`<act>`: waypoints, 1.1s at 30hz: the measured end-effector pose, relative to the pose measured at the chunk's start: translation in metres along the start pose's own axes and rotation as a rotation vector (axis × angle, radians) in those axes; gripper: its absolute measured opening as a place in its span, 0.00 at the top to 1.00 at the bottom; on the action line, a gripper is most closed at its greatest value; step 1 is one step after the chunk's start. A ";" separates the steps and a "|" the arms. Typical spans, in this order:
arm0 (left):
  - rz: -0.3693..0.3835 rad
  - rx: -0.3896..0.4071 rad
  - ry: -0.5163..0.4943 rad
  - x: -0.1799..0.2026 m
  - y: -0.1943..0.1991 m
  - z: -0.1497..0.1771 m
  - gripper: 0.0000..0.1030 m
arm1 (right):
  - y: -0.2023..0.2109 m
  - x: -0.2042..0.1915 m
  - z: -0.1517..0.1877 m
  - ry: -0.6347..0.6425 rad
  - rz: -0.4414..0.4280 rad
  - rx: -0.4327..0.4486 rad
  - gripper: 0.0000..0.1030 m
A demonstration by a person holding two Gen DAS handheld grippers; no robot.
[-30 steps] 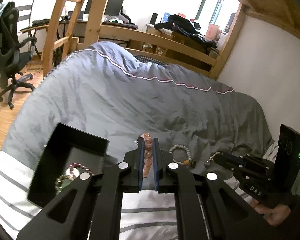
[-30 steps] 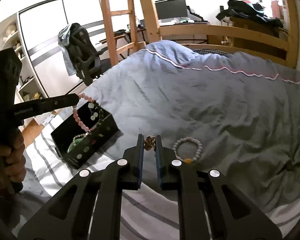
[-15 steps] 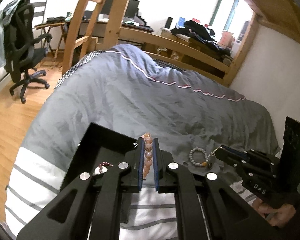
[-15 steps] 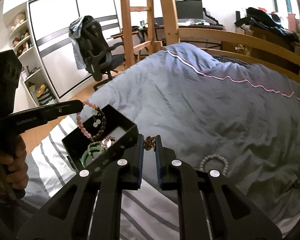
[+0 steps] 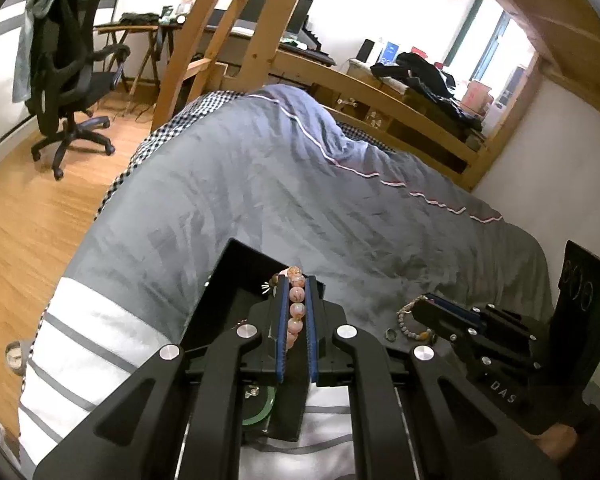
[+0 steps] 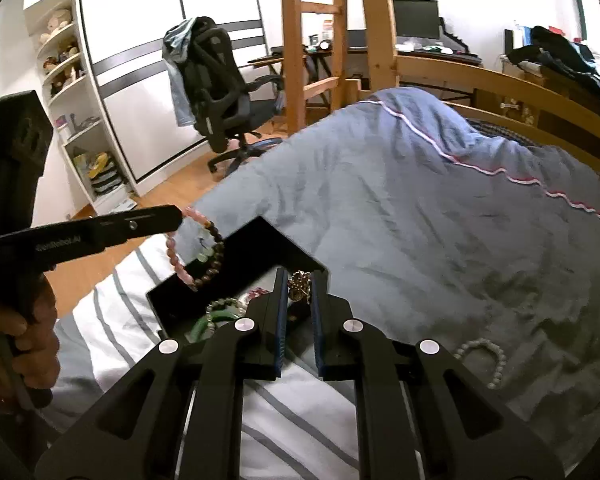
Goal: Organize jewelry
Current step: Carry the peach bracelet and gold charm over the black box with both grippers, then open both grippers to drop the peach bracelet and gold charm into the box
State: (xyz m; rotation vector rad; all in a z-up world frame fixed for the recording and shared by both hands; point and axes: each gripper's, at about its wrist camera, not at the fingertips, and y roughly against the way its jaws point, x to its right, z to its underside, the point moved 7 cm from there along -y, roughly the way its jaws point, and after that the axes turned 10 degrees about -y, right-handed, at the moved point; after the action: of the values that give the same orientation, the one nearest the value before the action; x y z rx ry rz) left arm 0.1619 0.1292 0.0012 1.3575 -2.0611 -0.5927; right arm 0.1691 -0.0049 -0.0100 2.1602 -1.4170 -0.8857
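Observation:
My left gripper [image 5: 296, 282] is shut on a pink bead bracelet [image 5: 296, 308], which hangs in a loop [image 6: 192, 256] over the open black jewelry box [image 5: 232, 276]. My right gripper [image 6: 300, 277] is shut on a small gold ornament [image 6: 300, 283] just above the box's near right corner [image 6: 268, 240]. Inside the box lie a green bangle [image 6: 202, 326] and a green bead bracelet [image 6: 224, 303]. A white bead bracelet [image 6: 486, 358] and a small ring [image 5: 390, 334] lie on the grey duvet to the right.
The box sits on a striped white sheet [image 6: 112, 340] at the bed's near left edge, beside the grey duvet [image 5: 300, 184]. Wooden ladder posts [image 6: 292, 40], an office chair [image 6: 216, 92] and the floor [image 5: 24, 208] lie to the left. A wall bounds the bed's right side.
Both grippers have moved left with their pieces, from over the duvet to over the black box. The white bracelet stays behind on the duvet. Neither grip has changed.

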 end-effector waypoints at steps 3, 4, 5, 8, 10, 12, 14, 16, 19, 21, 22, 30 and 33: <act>-0.005 -0.007 0.009 -0.007 0.000 0.002 0.93 | -0.009 -0.010 0.000 0.016 -0.011 -0.012 0.88; -0.004 -0.009 0.014 -0.009 0.000 0.003 0.93 | -0.013 -0.014 0.000 0.018 -0.016 -0.018 0.88; -0.007 -0.012 0.017 -0.011 0.000 0.003 0.93 | -0.016 -0.016 0.001 0.020 -0.020 -0.021 0.88; -0.024 -0.033 0.037 -0.020 -0.002 0.006 0.93 | -0.026 -0.024 0.001 0.020 -0.037 -0.034 0.88; -0.038 -0.042 0.054 -0.028 -0.003 0.008 0.93 | -0.031 -0.028 0.002 0.023 -0.046 -0.044 0.88; -0.045 -0.047 0.068 -0.033 -0.003 0.010 0.93 | -0.037 -0.034 0.006 0.031 -0.055 -0.057 0.88; -0.052 -0.049 0.080 -0.038 -0.003 0.011 0.93 | -0.043 -0.039 0.010 0.042 -0.061 -0.072 0.88; -0.055 -0.050 0.089 -0.042 -0.003 0.011 0.93 | -0.048 -0.041 0.014 0.044 -0.065 -0.083 0.88; -0.062 -0.052 0.101 -0.046 -0.004 0.011 0.93 | -0.054 -0.041 0.018 0.032 -0.071 -0.100 0.88; -0.063 -0.052 0.106 -0.047 -0.004 0.011 0.93 | -0.055 -0.039 0.019 0.030 -0.072 -0.104 0.88; -0.065 -0.053 0.106 -0.047 -0.005 0.011 0.93 | -0.056 -0.039 0.021 0.028 -0.075 -0.110 0.88; -0.092 -0.050 0.110 -0.046 -0.003 0.010 0.76 | -0.061 -0.044 0.028 0.032 -0.094 -0.151 0.87; -0.125 -0.011 0.134 -0.052 0.005 0.010 0.29 | -0.059 -0.042 0.026 0.016 -0.096 -0.136 0.43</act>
State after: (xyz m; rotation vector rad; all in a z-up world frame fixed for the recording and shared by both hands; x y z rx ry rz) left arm 0.1680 0.1797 -0.0148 1.4867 -1.8740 -0.5493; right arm 0.1778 0.0572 -0.0549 2.1433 -1.2172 -0.9678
